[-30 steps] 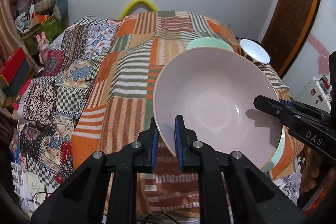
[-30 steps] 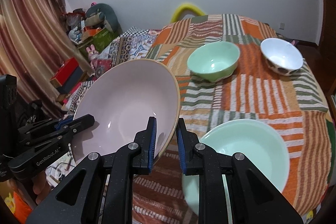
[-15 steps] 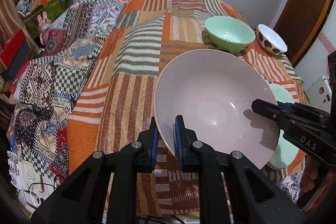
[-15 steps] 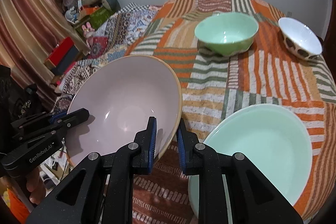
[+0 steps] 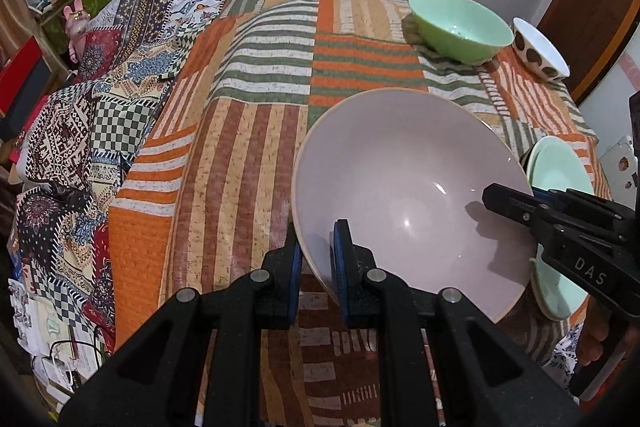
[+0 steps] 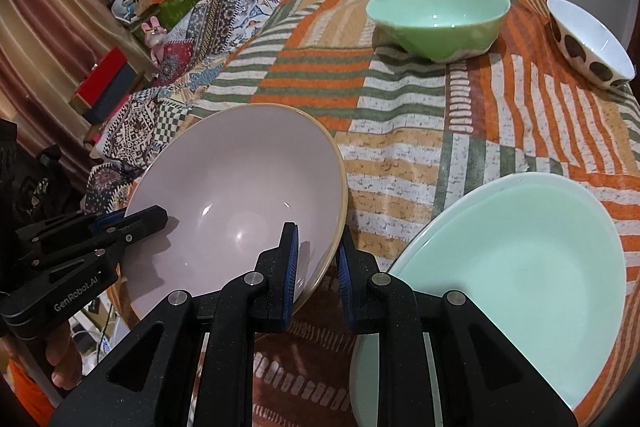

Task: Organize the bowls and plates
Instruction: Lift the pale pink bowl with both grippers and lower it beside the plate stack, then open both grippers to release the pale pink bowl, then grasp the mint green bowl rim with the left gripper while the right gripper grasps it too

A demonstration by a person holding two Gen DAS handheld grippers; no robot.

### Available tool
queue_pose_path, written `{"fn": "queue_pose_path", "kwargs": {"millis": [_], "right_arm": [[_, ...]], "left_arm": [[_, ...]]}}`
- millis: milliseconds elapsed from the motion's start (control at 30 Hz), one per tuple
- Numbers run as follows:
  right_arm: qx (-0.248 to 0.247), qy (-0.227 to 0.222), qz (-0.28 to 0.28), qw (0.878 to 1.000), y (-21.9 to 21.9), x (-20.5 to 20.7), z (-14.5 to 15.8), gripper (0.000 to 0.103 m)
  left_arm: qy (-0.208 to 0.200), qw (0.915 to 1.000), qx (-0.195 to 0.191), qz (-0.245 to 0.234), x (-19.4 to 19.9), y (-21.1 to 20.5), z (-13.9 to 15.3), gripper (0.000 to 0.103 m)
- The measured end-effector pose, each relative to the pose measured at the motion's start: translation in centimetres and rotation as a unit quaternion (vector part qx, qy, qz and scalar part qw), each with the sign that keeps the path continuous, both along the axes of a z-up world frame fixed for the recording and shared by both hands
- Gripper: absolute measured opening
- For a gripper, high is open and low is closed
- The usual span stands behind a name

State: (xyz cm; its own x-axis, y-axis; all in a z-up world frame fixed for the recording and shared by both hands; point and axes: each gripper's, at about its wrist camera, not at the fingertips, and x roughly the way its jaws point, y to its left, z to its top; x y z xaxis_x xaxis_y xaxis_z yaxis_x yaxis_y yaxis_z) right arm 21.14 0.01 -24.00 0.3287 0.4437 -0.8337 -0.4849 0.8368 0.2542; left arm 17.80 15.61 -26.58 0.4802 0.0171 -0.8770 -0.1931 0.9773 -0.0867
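Between both claws hung the pink bowl (image 5: 404, 183), each rim side pinched: left gripper (image 5: 316, 269) clenched on the near-left rim, right gripper (image 6: 318, 267) clenched on the opposite rim. Bowl sat tilted over the striped tablecloth (image 5: 256, 131), whether touching it I couldn't tell. Just right of the right claw lay the mint plates (image 6: 520, 247); green bowl (image 6: 436, 15) and spotted bowl (image 6: 592, 43) well beyond. Step looked like carry-to-place. Next move probably needed levelling, then both claws releasing together.
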Motion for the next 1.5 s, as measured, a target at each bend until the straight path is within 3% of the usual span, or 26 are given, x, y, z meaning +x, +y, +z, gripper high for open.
{"fn": "queue_pose_path", "kwargs": {"millis": [467,667,733,1100,1367,1500], "right_arm": [[-0.006,-0.001,0.011,1.0,0.1,-0.4,-0.3,0.02],[-0.007,-0.009,0.007,1.0,-0.6,-0.8,0.5,0.024],[-0.006,-0.013,0.007,1.0,-0.9,-0.9,0.9,0.025],[0.022,-0.071,-0.007,0.997,-3.5,-2.0,5.9,0.044],[0.034,-0.127,-0.039,0.991,-6.3,-0.3,9.8,0.044],[0.038,-0.141,-0.062,0.987,-7.5,1.4,10.9,0.044]], "left_arm": [[0.017,0.9998,-0.008,-0.001,-0.2,-0.1,-0.8,0.015],[0.012,0.9999,-0.001,-0.004,-1.0,-0.4,0.2,0.028],[0.005,1.0,0.004,-0.005,-1.4,-0.6,0.8,0.04],[-0.082,0.9966,0.012,-0.009,-2.9,-1.8,8.4,0.055],[-0.147,0.9883,0.033,-0.024,-1.4,-3.4,13.4,0.072],[-0.165,0.9856,0.027,-0.024,0.7,-3.9,14.6,0.09]]}}
